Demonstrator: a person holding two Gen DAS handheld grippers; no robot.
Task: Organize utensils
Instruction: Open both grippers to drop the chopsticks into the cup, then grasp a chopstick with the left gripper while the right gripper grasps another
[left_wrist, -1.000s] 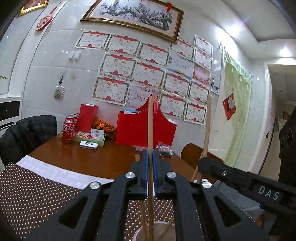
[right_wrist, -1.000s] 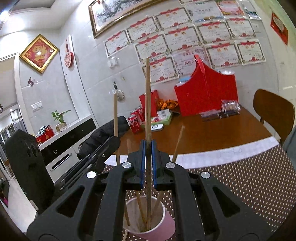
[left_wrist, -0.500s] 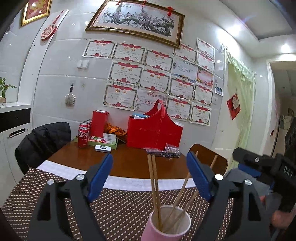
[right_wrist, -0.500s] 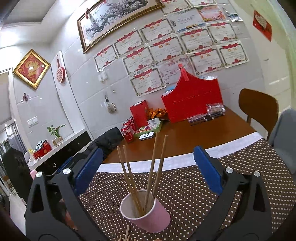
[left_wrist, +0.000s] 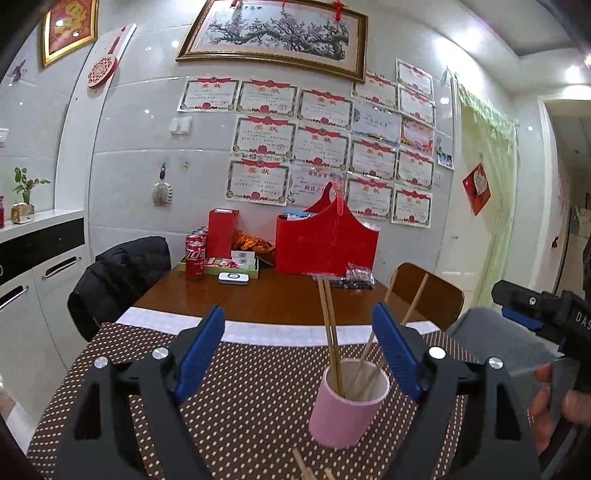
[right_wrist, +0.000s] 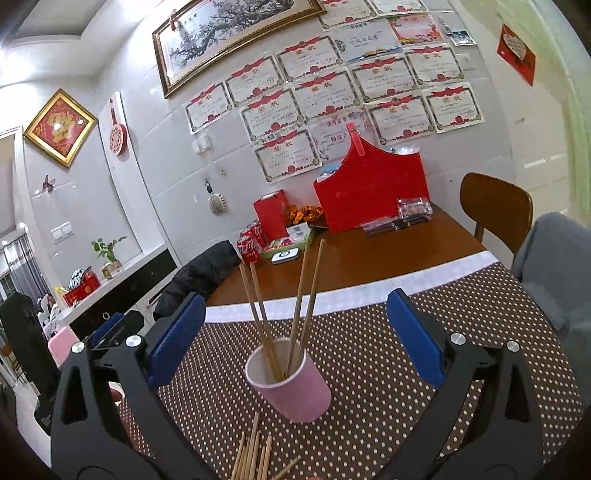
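Looking partway done: four chopsticks stand in the cup, a pile waits, both claws, left and right, wide and empty.

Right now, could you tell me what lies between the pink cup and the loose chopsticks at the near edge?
Only bare dotted mat: the right wrist view shows nothing else between the pink cup and the loose chopsticks.

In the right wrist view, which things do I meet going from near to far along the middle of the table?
Loose chopsticks → pink cup holding four chopsticks → white strip at the mat's edge → white device → red basket by the wall.
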